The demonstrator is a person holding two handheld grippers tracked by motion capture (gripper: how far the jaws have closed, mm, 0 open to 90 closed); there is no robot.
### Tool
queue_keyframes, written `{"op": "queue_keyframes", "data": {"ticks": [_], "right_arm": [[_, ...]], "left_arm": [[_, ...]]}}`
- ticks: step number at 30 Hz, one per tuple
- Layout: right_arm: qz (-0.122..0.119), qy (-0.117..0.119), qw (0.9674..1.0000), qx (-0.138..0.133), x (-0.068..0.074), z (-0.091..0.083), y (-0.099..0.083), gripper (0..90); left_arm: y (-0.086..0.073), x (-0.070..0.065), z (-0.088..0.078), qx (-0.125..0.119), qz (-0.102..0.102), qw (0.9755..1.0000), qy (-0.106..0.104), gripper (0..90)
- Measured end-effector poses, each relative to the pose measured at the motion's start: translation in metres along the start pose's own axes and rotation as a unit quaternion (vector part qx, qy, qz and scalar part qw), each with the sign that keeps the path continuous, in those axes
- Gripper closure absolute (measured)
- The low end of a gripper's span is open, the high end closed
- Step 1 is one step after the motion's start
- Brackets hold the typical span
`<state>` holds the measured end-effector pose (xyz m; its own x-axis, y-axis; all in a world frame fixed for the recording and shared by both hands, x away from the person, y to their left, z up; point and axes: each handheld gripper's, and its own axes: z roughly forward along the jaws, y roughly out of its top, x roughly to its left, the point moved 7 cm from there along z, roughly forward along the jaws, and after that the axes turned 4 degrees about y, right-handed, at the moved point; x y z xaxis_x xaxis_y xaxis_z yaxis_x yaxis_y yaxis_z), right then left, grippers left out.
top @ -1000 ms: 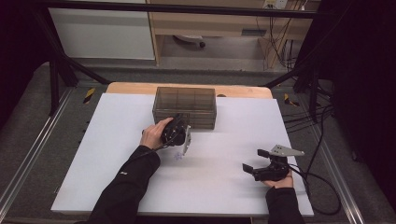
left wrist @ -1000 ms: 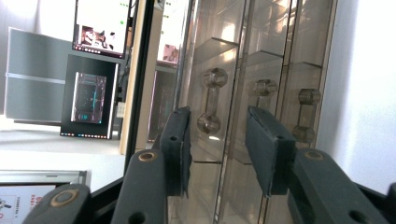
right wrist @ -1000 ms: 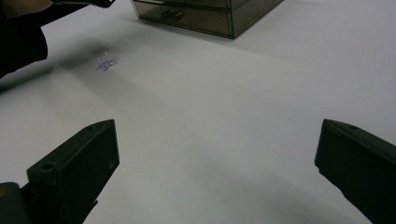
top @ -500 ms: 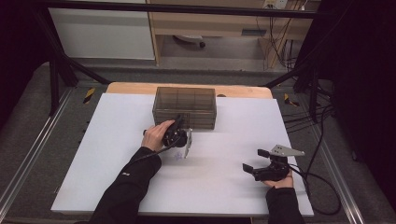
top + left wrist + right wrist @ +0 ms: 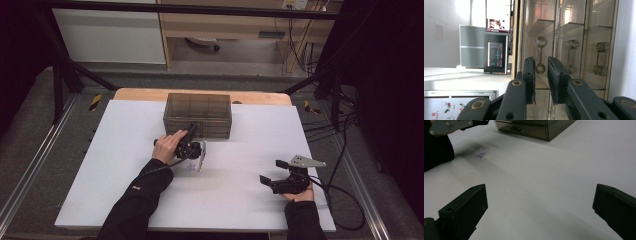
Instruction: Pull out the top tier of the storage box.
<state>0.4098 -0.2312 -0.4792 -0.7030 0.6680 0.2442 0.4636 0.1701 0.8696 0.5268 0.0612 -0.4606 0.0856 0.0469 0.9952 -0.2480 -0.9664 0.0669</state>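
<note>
two grippers are in play, and only my left one is working. i have the left gripper (image 5: 192,134) up against the front of the smoky plastic drawer box (image 5: 198,114), which sits at the far middle of the white table (image 5: 125,190). the gripper is rolled onto its side, so its own view shows the box turned, with the drawer fronts stacked across the picture. that roll, as i judge it, lines the jaws up across a drawer handle (image 5: 540,55), a clear dumbbell-shaped pull. the jaws have just been closing and now stand narrow, with a small gap left between them; the handle sits in line with that gap but seems to lie just beyond the tips, so i read no grip on it yet. the drawers look shut.

my right gripper (image 5: 274,172) rests on the near right of the table, well apart from the box, jaws spread wide with nothing but bare table between them. i keep it parked there so it stays out of the left arm's way.

a small purple scrap (image 5: 191,167) lies on the table just beside my left hand (image 5: 169,145).
</note>
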Motion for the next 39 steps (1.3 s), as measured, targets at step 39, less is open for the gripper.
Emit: {"op": "queue_keyframes", "data": {"ticks": [39], "right_arm": [[0.001,0.000,1.0000,0.000,0.0000,-0.0003,0.0003,0.4]], "left_arm": [[0.0015,-0.0039,-0.0030,-0.005,0.049,0.9981,0.036,81.0]]}}
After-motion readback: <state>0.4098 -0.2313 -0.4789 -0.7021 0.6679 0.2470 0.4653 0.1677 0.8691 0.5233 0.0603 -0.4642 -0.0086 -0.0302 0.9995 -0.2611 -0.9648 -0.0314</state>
